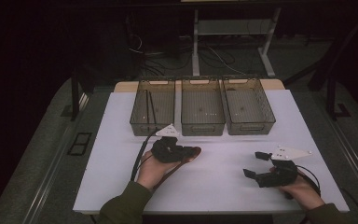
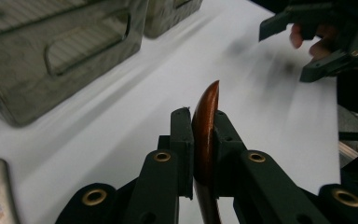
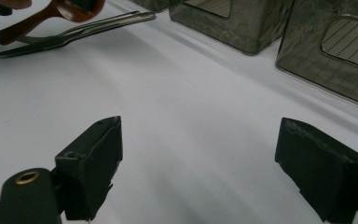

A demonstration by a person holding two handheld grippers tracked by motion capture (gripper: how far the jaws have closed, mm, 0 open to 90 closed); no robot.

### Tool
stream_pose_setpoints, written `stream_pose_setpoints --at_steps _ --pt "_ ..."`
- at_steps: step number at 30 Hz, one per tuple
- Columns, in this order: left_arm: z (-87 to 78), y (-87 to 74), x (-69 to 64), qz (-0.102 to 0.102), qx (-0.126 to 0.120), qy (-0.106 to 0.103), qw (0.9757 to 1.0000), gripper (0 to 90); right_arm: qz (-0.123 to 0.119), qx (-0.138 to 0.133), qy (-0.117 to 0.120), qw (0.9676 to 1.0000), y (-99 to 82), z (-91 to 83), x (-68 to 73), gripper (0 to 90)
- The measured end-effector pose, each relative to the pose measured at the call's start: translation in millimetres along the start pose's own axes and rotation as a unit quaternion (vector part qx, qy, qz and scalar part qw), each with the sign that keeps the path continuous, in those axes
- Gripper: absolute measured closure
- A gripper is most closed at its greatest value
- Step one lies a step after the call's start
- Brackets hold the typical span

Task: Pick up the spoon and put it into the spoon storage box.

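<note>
My left gripper (image 2: 199,140) is clamped on the bowl of a brown wooden spoon (image 2: 206,121), edge-up between the pads, above the white table (image 1: 223,186) near its front. My right gripper (image 3: 198,168) is released, jaws wide, nothing between them. A fork (image 3: 98,23) lies beside the spoon. 3 smoky bins (image 1: 203,109) stand beyond; the left one holds 2 dark sticks.

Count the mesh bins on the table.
3, in a row at the table's far edge: left bin with thin dark sticks inside, middle bin, right bin. None looks hidden.
</note>
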State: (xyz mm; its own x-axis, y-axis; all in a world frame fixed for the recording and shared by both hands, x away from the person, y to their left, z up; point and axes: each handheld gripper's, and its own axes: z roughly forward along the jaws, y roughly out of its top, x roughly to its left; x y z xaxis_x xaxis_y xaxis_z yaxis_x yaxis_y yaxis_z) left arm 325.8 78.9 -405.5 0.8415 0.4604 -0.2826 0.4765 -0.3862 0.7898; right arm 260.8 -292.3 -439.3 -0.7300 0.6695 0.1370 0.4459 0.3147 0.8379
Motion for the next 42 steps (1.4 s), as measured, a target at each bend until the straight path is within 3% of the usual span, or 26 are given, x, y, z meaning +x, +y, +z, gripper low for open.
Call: stream_pose_setpoints --at_steps 4,12,16,27,42 --pt "-5.0 7.3 -0.7 0.013 -0.007 -0.006 0.9999 80.7 0.004 -0.002 0.000 1.0000 -0.1 0.2 -0.4 14.2" --pt "-5.8 25.6 5.3 0.040 0.004 -0.014 0.9991 80.7 0.002 0.003 -0.005 1.0000 -0.8 3.0 0.7 11.3" --pt "-6.8 34.1 9.0 0.044 0.002 -0.014 0.9989 80.7 0.005 0.004 -0.008 0.9999 -0.1 3.4 -0.1 1.7" --pt "-12.2 63.4 16.4 0.067 -0.002 -0.018 0.9976 80.7 0.000 0.009 -0.011 0.9999 -1.0 4.2 0.1 1.7" --pt "3.5 113.6 29.6 0.079 -0.018 0.002 0.9967 80.7 0.002 0.008 -0.014 0.9999 -1.1 3.4 -0.9 1.8"
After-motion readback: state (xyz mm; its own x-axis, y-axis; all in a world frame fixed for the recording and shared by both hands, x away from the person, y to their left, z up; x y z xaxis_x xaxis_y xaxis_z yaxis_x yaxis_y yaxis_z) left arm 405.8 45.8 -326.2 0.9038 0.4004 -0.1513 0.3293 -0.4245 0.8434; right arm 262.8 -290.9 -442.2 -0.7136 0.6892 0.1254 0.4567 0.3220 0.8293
